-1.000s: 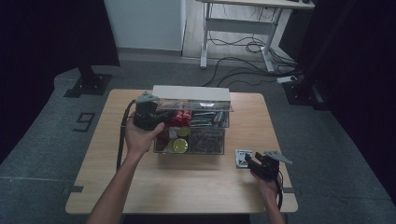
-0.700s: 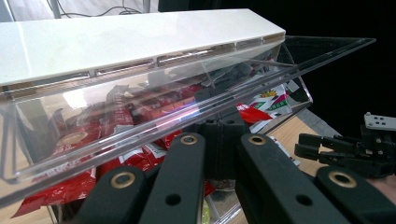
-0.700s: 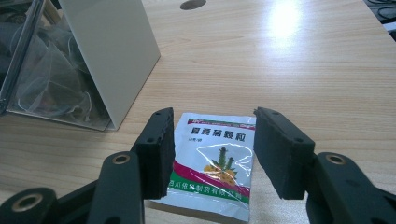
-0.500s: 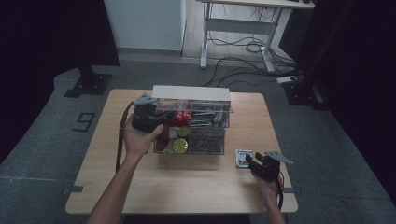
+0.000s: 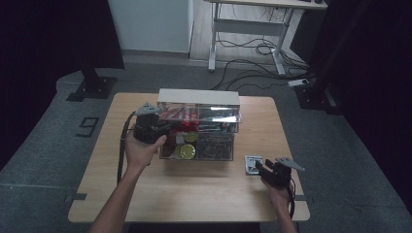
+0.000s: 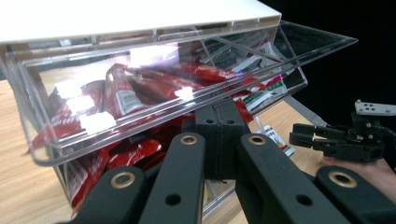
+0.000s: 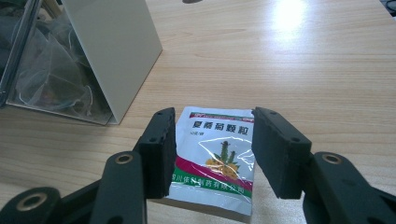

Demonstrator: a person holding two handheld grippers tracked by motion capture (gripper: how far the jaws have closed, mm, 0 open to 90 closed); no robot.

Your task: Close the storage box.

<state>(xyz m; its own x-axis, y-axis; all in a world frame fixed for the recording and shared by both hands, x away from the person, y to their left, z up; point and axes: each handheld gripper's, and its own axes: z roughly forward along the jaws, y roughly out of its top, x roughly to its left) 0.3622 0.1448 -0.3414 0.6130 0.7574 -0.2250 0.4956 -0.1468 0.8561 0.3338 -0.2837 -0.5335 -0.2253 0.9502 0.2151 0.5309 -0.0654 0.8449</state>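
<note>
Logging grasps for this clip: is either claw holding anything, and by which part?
The left claw is shut under the front edge of the clear lid. The right claw is open around the packet, not gripping it.

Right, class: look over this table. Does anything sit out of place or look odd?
One sachet lies loose on the table, outside the clear organiser box that holds the other packets. The right claw is open around it. The box's clear lid is tilted up, with the left claw shut just beneath it.
</note>
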